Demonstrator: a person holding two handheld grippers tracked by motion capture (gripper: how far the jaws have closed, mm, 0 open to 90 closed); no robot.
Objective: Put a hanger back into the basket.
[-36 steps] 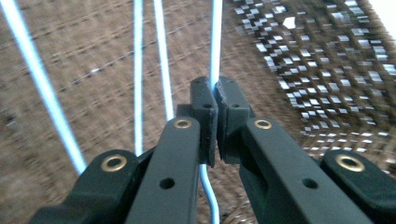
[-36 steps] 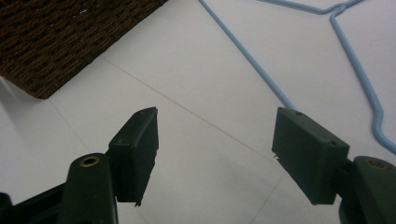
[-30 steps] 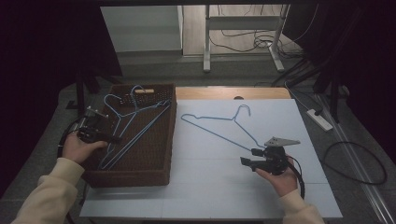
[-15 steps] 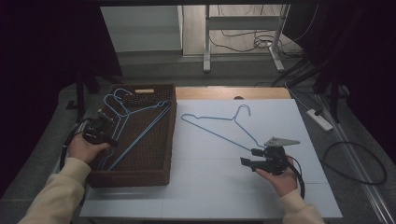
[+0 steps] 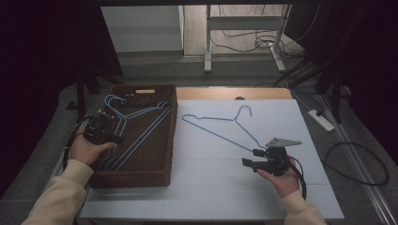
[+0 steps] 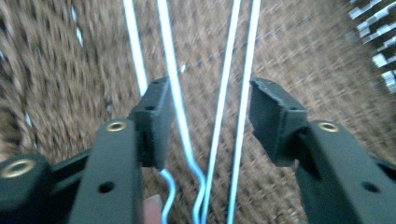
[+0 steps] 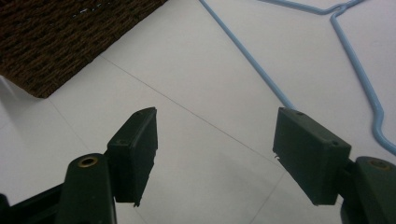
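In the high view the left gripper [image 5: 104,129], black w/ a cable, hangs over the left half of the dark brown woven rectangular basket [image 5: 162,159], which sits at the table's left edge. Inside the basket lie the light blue wire hangers [image 5: 141,133], stacked, hooks toward the far left corner, long bars running diagonally toward the near side. In the left gripper view its jaws stand apart & have just been opening; several blue wires of the hangers [image 6: 224,102] run between them over the woven floor, one wire just beside the inner face of the left-hand jaw, pads not pressing on anything, so nothing is gripped. That view is motion-blurred, so exact contact w/ that wire can't be told. A fingertip shows at the bottom edge there. The right gripper [image 5: 256,159], black w/ a grey three-cornered plate on top, is held low over the pale blue-white table top [image 5: 211,187], on the right side, pointing left. Its jaws are wide apart & empty in the right gripper view, only table surface between them. A single light blue wire hanger [image 5: 220,129] lies flat on the table mid-right, apart from the basket, hook toward the far side; its near corner lies just beside the right gripper, not touching the jaws as far as visible.
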